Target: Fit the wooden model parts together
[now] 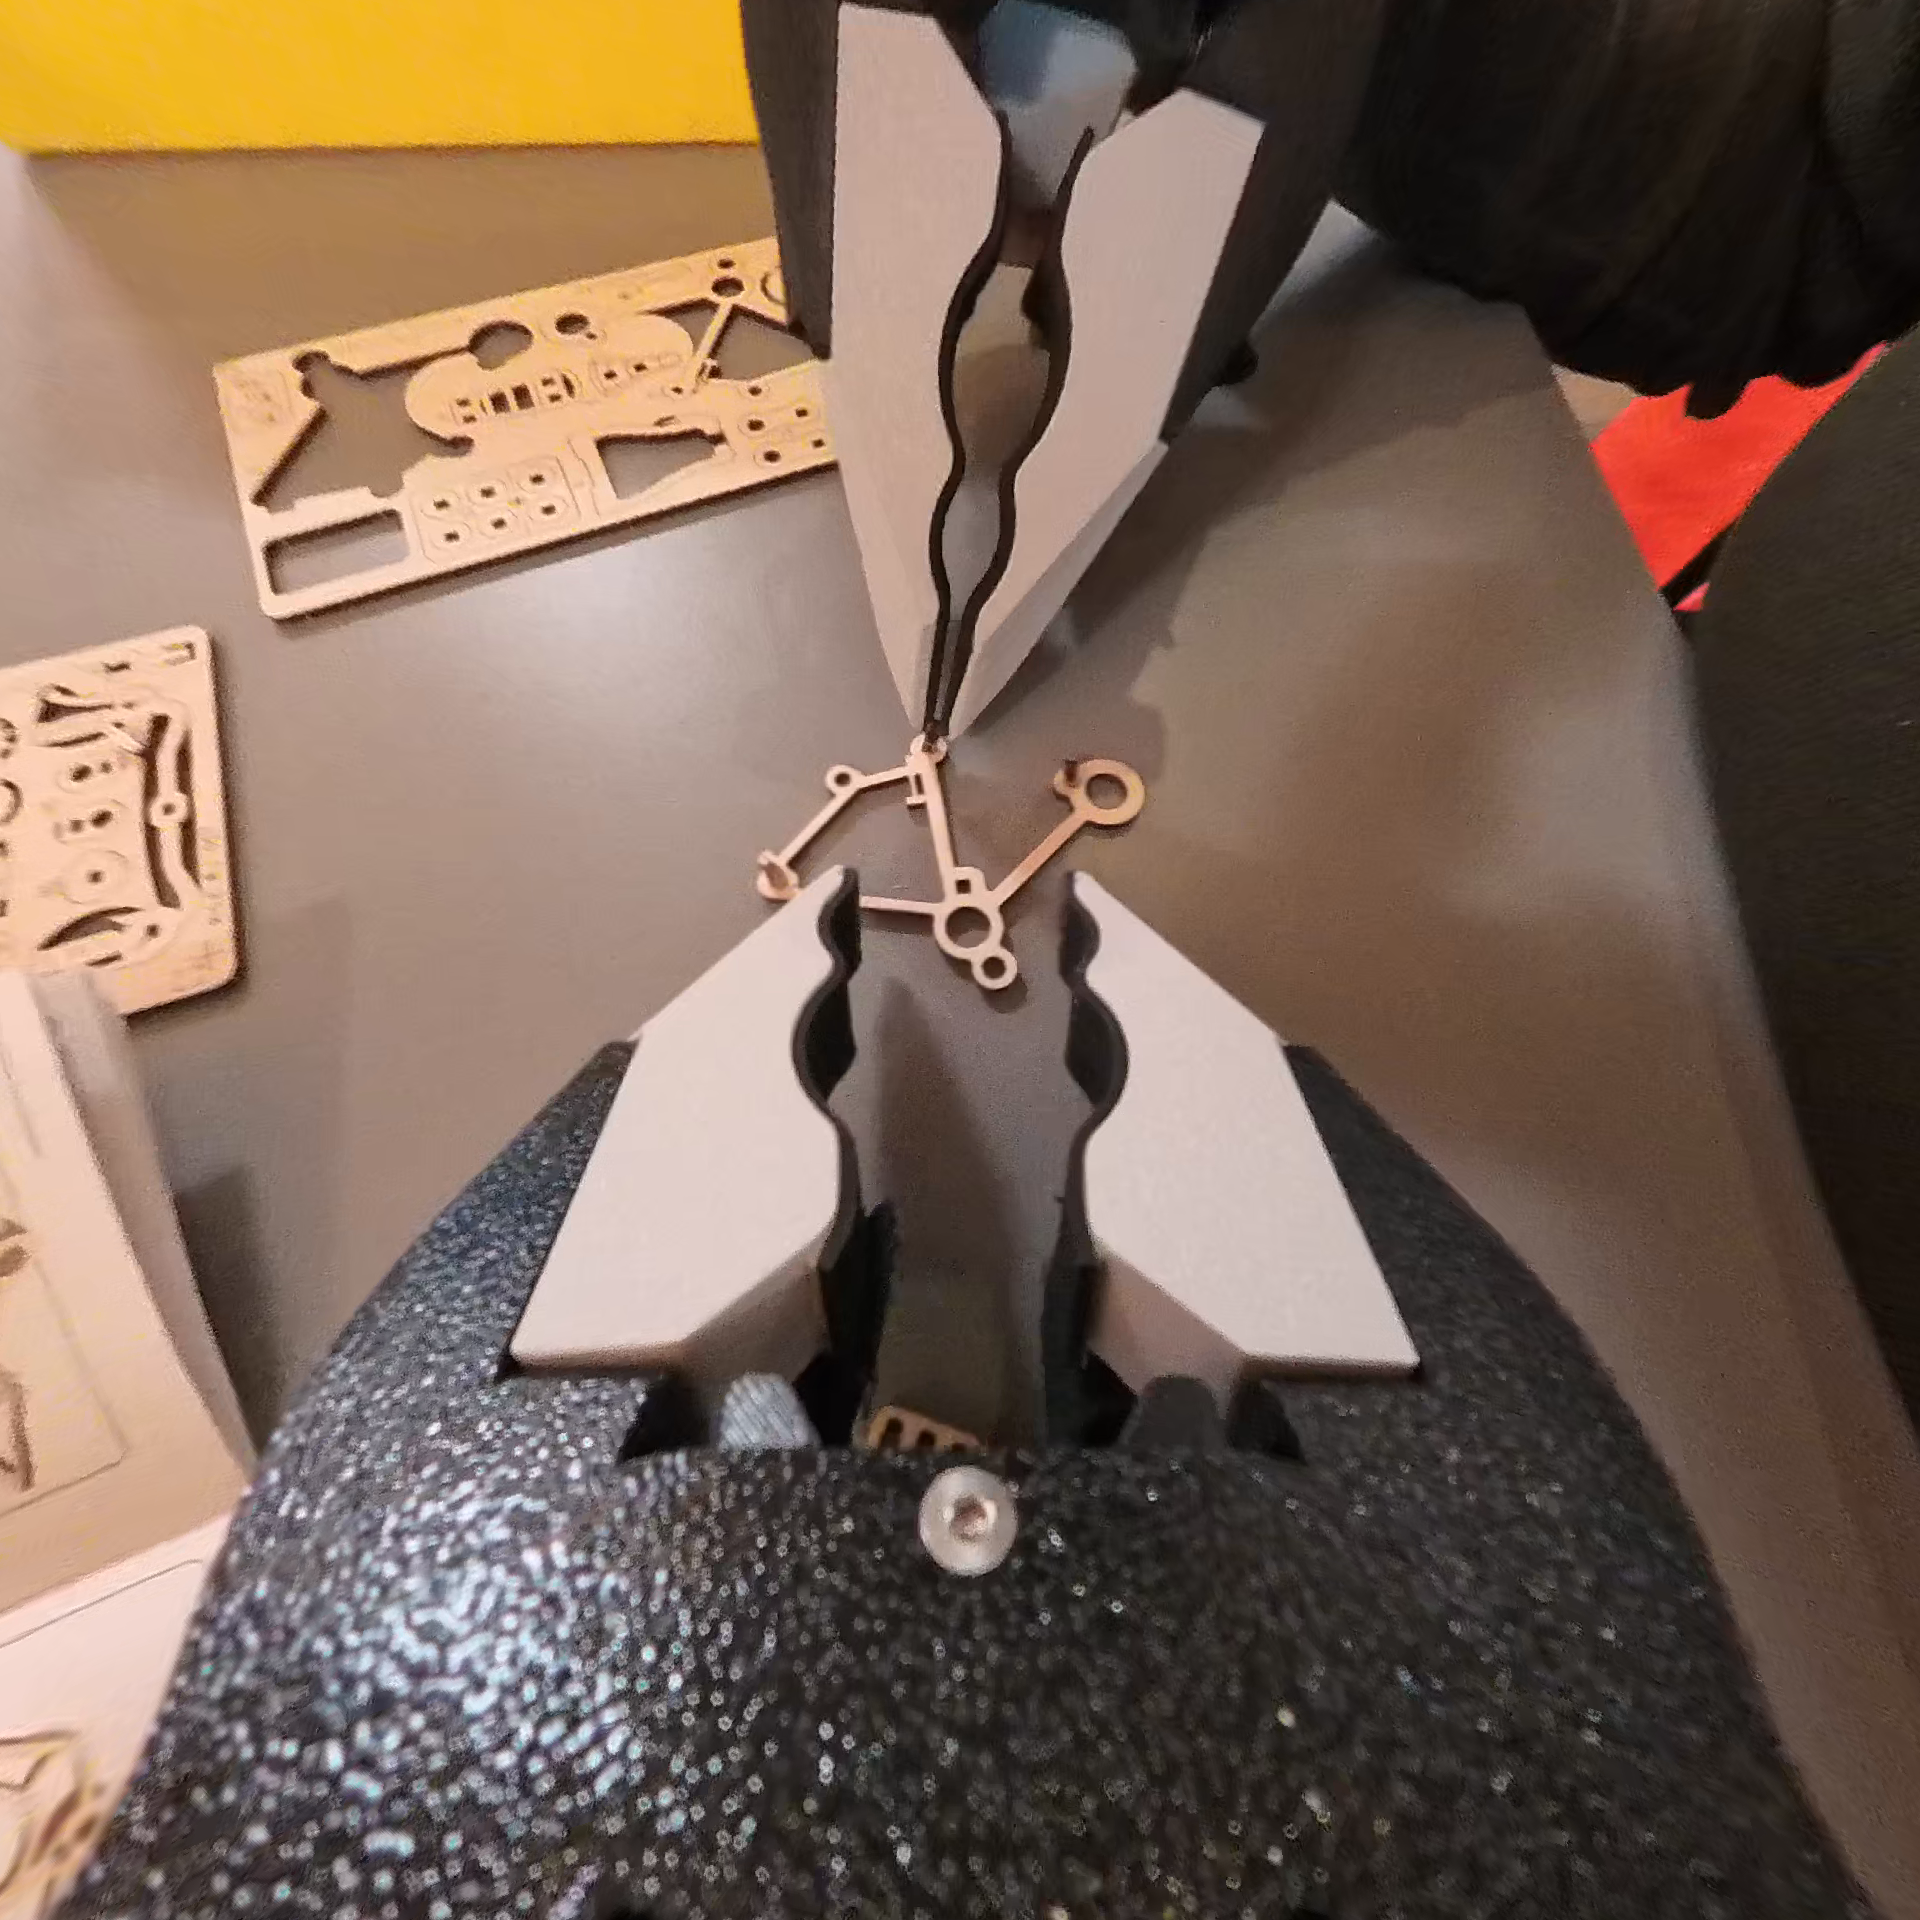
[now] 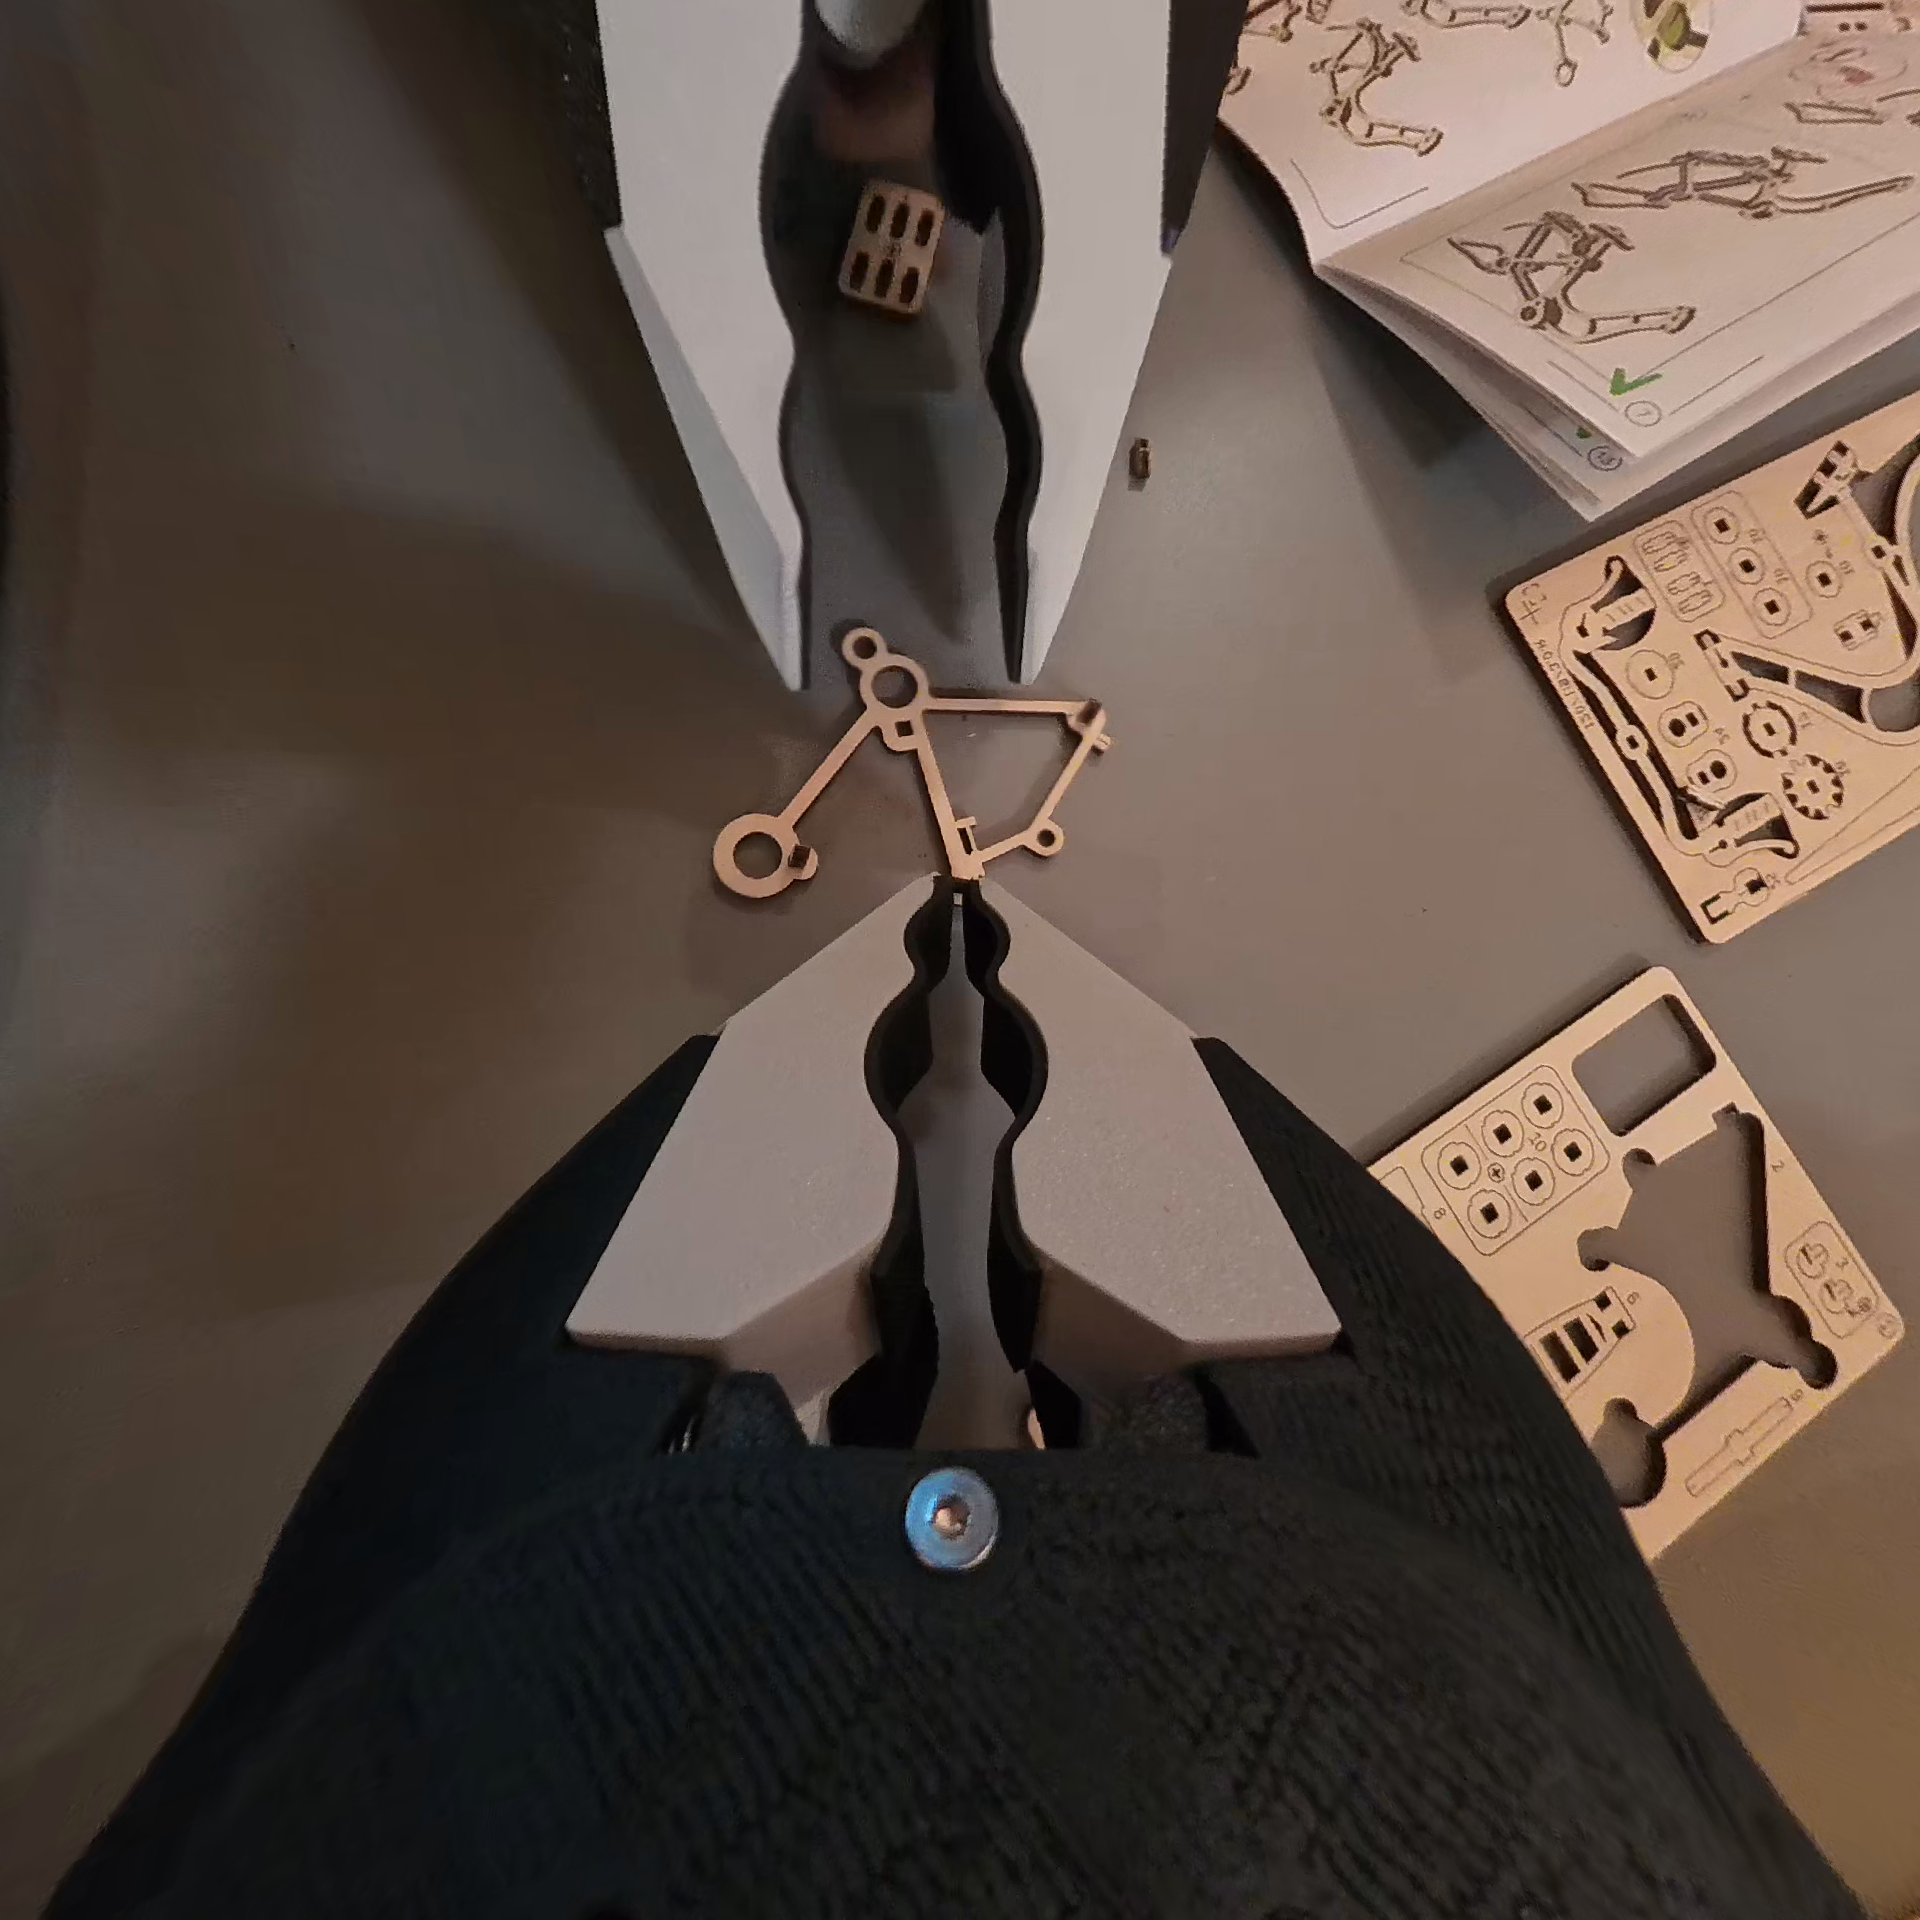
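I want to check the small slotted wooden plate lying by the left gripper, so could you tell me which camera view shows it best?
The right wrist view: the small slotted wooden plate lies in full sight on the grey table, framed between the open left gripper's fingers. The left wrist view shows only a sliver of it, behind that gripper's finger bases.

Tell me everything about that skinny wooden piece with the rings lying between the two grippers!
The wooden frame is a thin, flat, pale cut-out of slim bars joined in a loop, with small rings at the corners and one long bar ending in a big ring. It lies on the grey table. The right gripper has its fingers closed on one corner tip. The left gripper is open around its ringed end.
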The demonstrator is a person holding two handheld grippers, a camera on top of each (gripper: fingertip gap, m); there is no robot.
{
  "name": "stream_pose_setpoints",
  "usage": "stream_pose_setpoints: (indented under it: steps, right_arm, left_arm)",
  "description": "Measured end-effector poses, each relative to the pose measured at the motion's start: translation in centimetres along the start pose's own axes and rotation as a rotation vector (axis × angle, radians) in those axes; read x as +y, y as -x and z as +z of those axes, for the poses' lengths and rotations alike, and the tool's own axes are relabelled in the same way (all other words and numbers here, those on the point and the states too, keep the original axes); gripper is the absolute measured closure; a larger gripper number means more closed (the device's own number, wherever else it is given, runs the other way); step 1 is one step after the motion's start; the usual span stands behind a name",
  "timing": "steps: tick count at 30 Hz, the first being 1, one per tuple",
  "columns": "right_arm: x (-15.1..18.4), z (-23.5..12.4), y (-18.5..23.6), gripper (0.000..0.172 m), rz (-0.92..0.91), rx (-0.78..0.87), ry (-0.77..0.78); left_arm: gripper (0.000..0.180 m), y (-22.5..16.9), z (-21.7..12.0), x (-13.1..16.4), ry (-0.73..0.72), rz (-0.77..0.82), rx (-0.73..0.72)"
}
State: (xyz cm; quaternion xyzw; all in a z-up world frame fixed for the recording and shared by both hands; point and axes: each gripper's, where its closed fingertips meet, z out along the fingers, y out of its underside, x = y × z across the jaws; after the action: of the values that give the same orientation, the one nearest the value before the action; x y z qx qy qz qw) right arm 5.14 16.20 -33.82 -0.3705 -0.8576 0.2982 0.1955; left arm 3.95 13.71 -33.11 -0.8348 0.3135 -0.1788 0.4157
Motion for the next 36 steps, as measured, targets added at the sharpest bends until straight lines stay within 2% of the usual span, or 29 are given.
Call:
stream_pose_setpoints:
  steps: [5,10,18,21,25,30,36]
  right_arm:
    - [0.0,0.0,-0.1,0.172,-0.009,0.016,0.009]
    - [0.0,0.1,-0.1,0.172,0.011,0.013,0.012]
    - [0.0,0.0,-0.1,0.172,0.009,0.038,0.012]
    - [0.0,0.0,-0.1,0.171,0.023,0.031,0.001]
    - [-0.1,0.0,0.0,0.171,0.051,0.012,-0.020]
    - [-0.3,0.0,0.5,0.171,0.104,-0.052,-0.048]
    - [-0.4,0.0,0.8,0.170,0.100,-0.072,-0.061]
  left_arm:
    - [0.140,-0.4,0.2,0.0,-0.003,-0.030,0.032]
    - [0.143,-0.5,0.9,0.3,0.040,0.044,0.006]
    - [0.152,0.2,1.5,0.1,0.094,-0.039,0.059]
    - [0.162,-0.4,1.6,0.1,0.121,-0.046,0.085]
    - [0.160,-0.5,1.7,0.0,0.123,-0.053,0.088]
    - [0.147,-1.3,1.6,-0.1,0.134,-0.073,0.130]
    - [0.145,-1.8,1.6,0.0,0.139,-0.060,0.143]
